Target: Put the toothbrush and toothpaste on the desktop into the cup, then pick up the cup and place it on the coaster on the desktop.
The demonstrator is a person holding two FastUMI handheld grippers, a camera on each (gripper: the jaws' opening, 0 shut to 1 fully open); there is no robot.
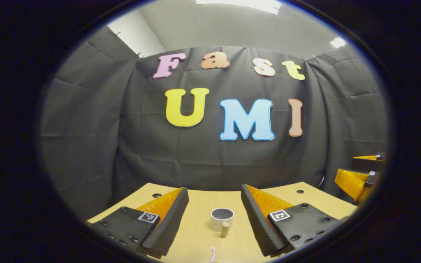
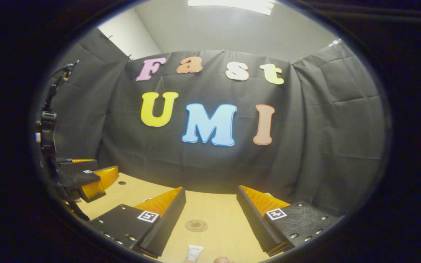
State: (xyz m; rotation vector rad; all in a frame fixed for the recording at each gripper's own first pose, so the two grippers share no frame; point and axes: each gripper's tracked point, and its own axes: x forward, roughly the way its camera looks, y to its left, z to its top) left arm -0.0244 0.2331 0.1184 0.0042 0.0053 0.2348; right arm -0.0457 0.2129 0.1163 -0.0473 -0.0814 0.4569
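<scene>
Left gripper view: my left gripper (image 1: 214, 215) hangs over the desktop (image 1: 196, 237) w/ fingers spread wide, nothing between them. The cup (image 1: 222, 218) stands upright straight ahead, a small tan cylinder (image 1: 225, 229) touching its near side (can't tell what that is). The toothbrush (image 1: 212, 254) tip pokes in at the bottom edge. My right gripper (image 1: 360, 175) shows at far right.

Right gripper view: my right gripper (image 2: 210, 215) is also released, fingers apart, grasping nothing. The coaster (image 2: 196, 225) lies flat btwn them, farther off; the toothpaste (image 2: 194, 252) lies nearer, at the bottom.
</scene>
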